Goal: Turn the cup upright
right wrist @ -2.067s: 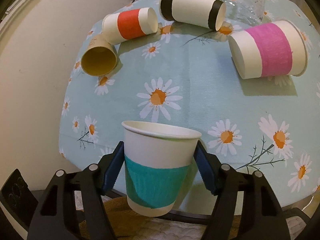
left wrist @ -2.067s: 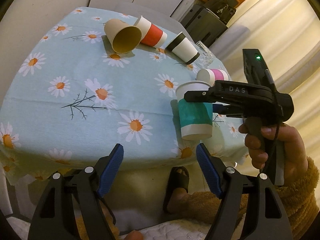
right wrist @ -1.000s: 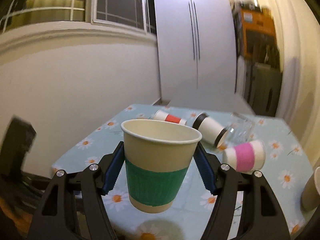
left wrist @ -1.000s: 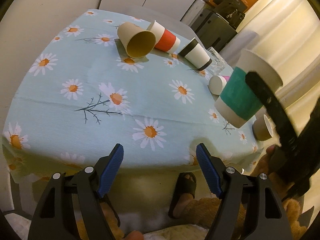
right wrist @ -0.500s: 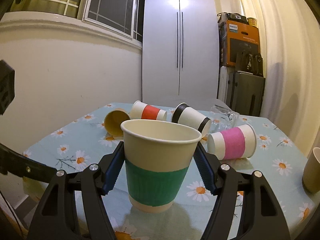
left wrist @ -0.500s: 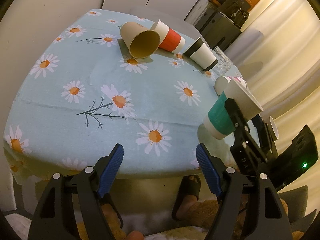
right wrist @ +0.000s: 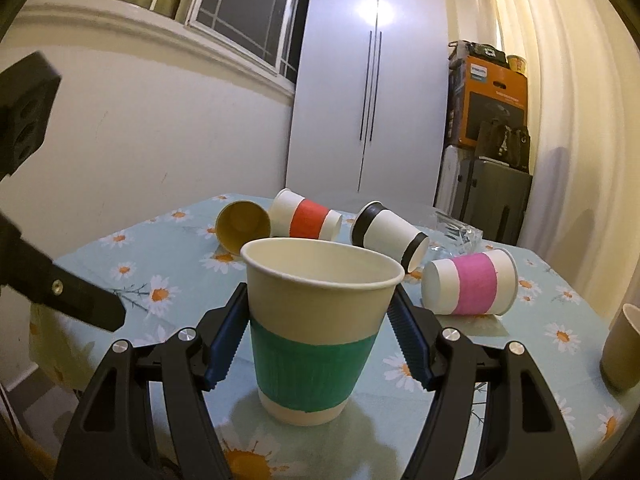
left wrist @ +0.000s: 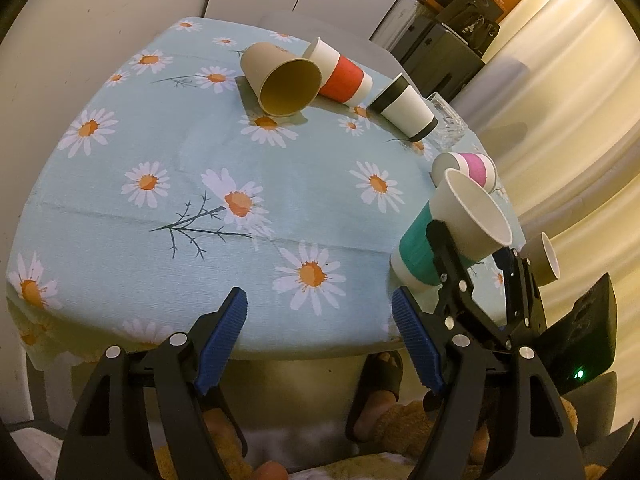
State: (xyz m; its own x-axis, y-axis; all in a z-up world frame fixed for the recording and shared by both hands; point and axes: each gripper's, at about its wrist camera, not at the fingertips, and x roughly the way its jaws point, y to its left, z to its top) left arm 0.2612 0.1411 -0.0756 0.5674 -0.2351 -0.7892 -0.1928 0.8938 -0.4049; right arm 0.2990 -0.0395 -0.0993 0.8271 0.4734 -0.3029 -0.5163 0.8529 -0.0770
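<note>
No readable writing on any of the cups. There's print on the orange box by the white cabinet, but it's too small to make out.

The green-banded cup stands upright near the desk's front right corner, mouth up, nothing visible inside. The right gripper has its jaws set on either side of it, blue pads pressed to the cup wall just above the green band (looks like a proper grip). In the left wrist view the cup shows at the right edge of the daisy tablecloth.

The left gripper hangs off the front edge, jaws spread wide with nothing between them.

On their sides at the back: a plain brown cup with its open mouth showing, a red-banded cup touching it, a black-banded cup, plus a pink-banded cup closer in. A clear glass sits behind the black one, and another tan cup stands upright at far right.
</note>
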